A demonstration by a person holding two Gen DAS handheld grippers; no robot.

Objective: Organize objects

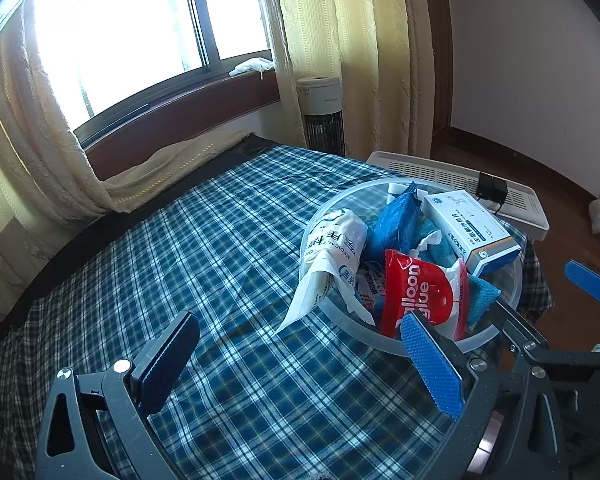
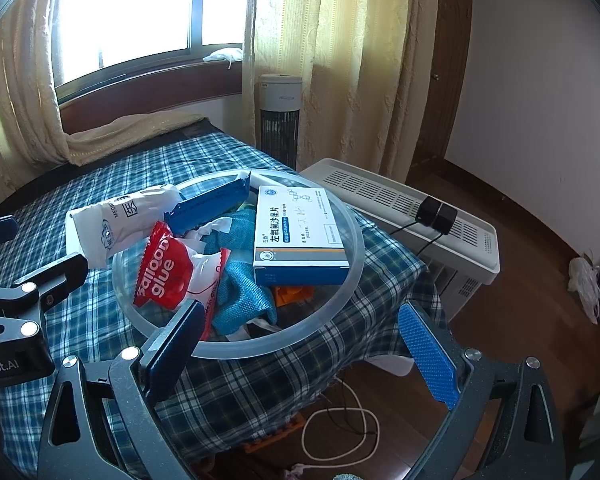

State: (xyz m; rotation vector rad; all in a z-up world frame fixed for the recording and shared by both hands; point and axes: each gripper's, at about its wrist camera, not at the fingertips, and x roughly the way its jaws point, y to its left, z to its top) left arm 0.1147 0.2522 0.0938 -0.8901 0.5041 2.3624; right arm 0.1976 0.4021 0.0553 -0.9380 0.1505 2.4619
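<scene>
Worktop [image 2: 112, 320] under a blue-and-white plaid cloth fills the foreground, and near its right corner sits the round translucent plastic basin [image 2: 340, 300], piled full. Biggest thing in it, the white-and-blue medicine carton [image 2: 300, 236], lies flat against the far right rim; across from it the white printed plastic pouch [image 2: 112, 220] hangs over the left rim onto the cloth. Between them a long blue foil packet [image 2: 208, 206] stands on edge, a teal woven cloth [image 2: 240, 296] bunches up at the centre, and the red "balloon glue" packet [image 2: 162, 268] leans at the near rim. Left gripper [image 1: 300, 364] hovers low over the plaid just beside the basin, jaws spread wide, nothing in them. Right gripper [image 2: 308, 352] hangs at the basin's near edge, jaws equally wide and empty.
</scene>
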